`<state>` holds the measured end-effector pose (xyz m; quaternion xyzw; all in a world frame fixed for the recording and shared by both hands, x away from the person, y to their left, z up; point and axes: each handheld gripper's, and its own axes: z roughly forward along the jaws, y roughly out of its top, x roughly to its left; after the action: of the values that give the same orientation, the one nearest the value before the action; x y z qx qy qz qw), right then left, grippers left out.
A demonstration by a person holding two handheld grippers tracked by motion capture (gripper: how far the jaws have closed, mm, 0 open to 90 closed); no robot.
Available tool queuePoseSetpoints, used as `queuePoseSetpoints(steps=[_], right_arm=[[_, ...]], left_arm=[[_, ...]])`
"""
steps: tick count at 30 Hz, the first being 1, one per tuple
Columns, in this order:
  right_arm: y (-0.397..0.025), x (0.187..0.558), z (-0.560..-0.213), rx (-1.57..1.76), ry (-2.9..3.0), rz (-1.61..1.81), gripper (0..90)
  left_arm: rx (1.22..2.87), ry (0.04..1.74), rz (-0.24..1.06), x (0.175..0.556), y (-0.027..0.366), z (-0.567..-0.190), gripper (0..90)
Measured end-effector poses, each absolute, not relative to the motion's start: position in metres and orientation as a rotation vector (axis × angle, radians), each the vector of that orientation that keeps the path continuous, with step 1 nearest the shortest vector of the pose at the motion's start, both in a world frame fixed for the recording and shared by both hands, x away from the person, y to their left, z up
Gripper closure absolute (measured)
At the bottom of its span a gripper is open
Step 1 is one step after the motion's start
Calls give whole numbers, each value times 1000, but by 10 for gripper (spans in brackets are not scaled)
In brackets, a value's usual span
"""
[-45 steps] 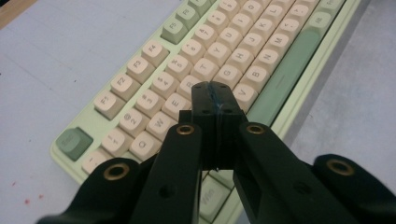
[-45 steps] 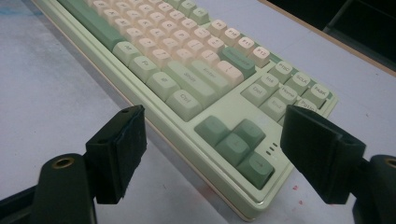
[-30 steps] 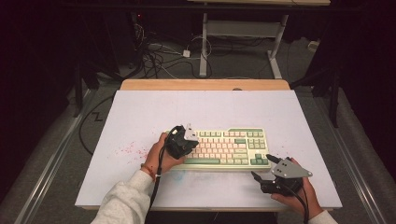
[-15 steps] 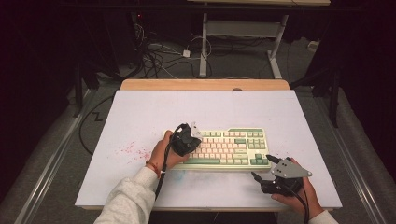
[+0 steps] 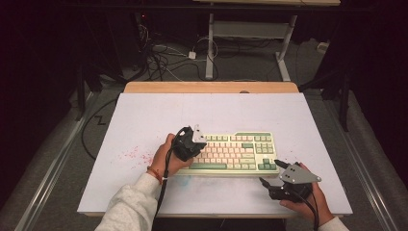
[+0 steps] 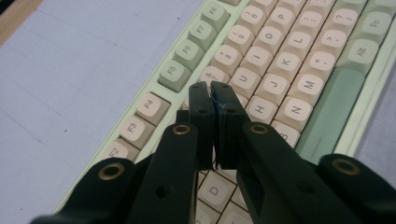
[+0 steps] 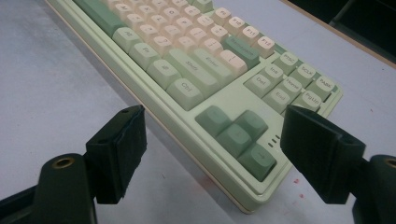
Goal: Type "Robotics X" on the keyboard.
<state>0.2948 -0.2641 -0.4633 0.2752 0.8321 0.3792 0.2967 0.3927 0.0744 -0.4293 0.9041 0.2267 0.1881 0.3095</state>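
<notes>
Pressing down over the letter rows, your left gripper (image 6: 211,91) has its jaws closed together, holding nothing, tips on the keyboard (image 5: 231,154) near the table's (image 5: 144,115) front edge. Your right gripper (image 7: 212,154) gapes wide, empty, beside its arrow-key corner.

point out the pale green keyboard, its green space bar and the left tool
pale green and cream keyboard (image 5: 231,150), high view, on its middle key rows
long green space bar (image 6: 329,107), left gripper view, on its top face
left black two-jaw tool (image 6: 212,100), left gripper view, between its closed tips
</notes>
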Motion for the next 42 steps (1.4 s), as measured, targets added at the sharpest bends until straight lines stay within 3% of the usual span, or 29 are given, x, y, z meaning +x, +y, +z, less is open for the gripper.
queuePoseSetpoints(steps=[12, 30, 42], right_arm=[[-265, 295, -462, 735, 2208, 1012, 229], [-267, 295, -461, 739, 2201, 1025, 229], [-267, 295, -461, 741, 2199, 1031, 229]], left_arm=[[2301, 564, 567, 379, 89, -421, 679], [2206, 554, 673, 360, 104, -424, 226], [2191, 551, 765, 344, 122, -432, 199]])
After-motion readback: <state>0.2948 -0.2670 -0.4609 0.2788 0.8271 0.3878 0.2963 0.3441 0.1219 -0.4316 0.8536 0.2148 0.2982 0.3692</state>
